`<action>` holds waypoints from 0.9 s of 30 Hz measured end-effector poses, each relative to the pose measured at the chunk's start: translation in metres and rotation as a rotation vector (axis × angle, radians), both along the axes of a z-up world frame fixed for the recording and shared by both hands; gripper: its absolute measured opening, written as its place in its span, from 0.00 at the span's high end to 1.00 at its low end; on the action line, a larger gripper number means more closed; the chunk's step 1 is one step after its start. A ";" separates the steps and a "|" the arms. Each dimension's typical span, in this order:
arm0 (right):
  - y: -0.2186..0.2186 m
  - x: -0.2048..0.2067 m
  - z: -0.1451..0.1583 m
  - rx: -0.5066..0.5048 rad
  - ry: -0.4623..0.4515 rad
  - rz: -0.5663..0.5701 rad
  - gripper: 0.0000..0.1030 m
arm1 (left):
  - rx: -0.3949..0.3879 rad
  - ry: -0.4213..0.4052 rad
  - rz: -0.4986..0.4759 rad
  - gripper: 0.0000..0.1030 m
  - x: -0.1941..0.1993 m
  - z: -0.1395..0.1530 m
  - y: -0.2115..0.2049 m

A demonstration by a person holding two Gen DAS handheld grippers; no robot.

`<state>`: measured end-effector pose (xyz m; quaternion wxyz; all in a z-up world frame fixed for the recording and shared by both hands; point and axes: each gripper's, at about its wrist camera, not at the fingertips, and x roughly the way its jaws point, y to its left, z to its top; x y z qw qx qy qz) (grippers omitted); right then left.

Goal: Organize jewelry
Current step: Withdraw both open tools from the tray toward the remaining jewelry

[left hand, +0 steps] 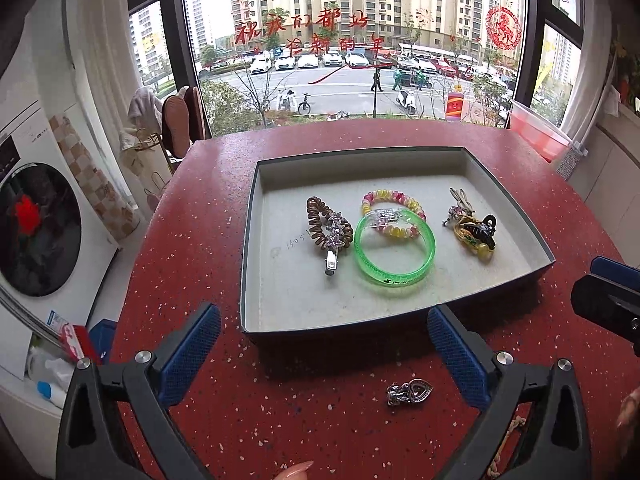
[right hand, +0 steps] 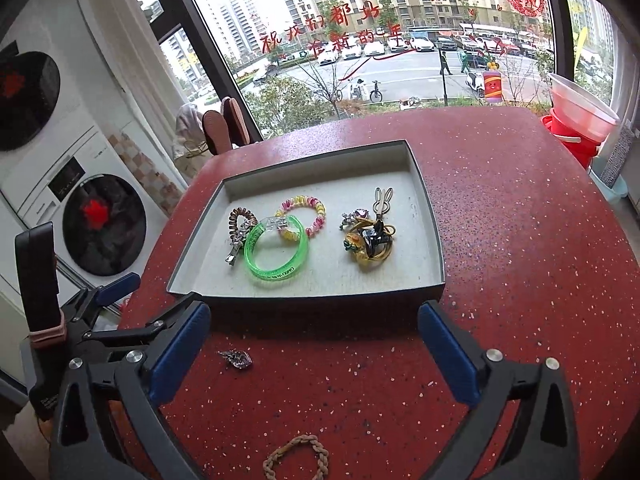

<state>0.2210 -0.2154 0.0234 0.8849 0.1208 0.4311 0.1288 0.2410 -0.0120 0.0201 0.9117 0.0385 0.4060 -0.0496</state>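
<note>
Two pieces lie outside the tray: a braided ring (right hand: pixel 297 456) nearest you and a silver heart charm (left hand: pixel 410 392) beyond, on the red worktop (right hand: pixel 500 240). Both your left gripper (left hand: pixel 324 354) and right gripper (right hand: pixel 314 350) have fingers spread wide, holding nothing. You look to be between pickups; next, probably close on either piece and carry it to the tray (left hand: pixel 256 264) with the green bangle (left hand: pixel 394 252).

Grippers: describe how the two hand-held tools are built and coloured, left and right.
The left gripper and right gripper look identical: black plastic scissor-style arms with triangular cut-outs and silver round bolt heads at the pivots. Each finger ends in a flat blue pad with a fine mesh texture. Seen from the right wrist, the left tool's black upright handle carries a pink band.
</note>
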 end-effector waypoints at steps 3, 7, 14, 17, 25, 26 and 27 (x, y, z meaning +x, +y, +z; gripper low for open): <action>0.000 -0.009 -0.003 0.012 0.006 0.001 0.00 | 0.004 0.008 -0.002 0.00 -0.008 -0.003 0.002; -0.003 -0.022 -0.007 0.036 0.026 -0.006 0.00 | 0.003 0.020 0.003 0.00 -0.019 -0.009 0.005; 0.000 -0.041 -0.019 -0.047 0.085 0.006 0.00 | 0.017 0.040 0.019 0.00 -0.035 -0.028 0.012; -0.001 -0.050 -0.029 -0.044 0.121 0.013 0.00 | -0.001 0.078 -0.014 0.00 -0.040 -0.038 0.012; 0.004 -0.079 -0.054 -0.087 0.173 0.027 0.00 | -0.007 0.115 -0.040 0.00 -0.051 -0.052 0.002; 0.005 -0.082 -0.056 -0.094 0.176 0.031 0.00 | -0.007 0.116 -0.042 0.00 -0.051 -0.052 0.001; 0.007 -0.085 -0.058 -0.102 0.179 0.035 0.00 | -0.006 0.118 -0.042 0.00 -0.050 -0.053 0.000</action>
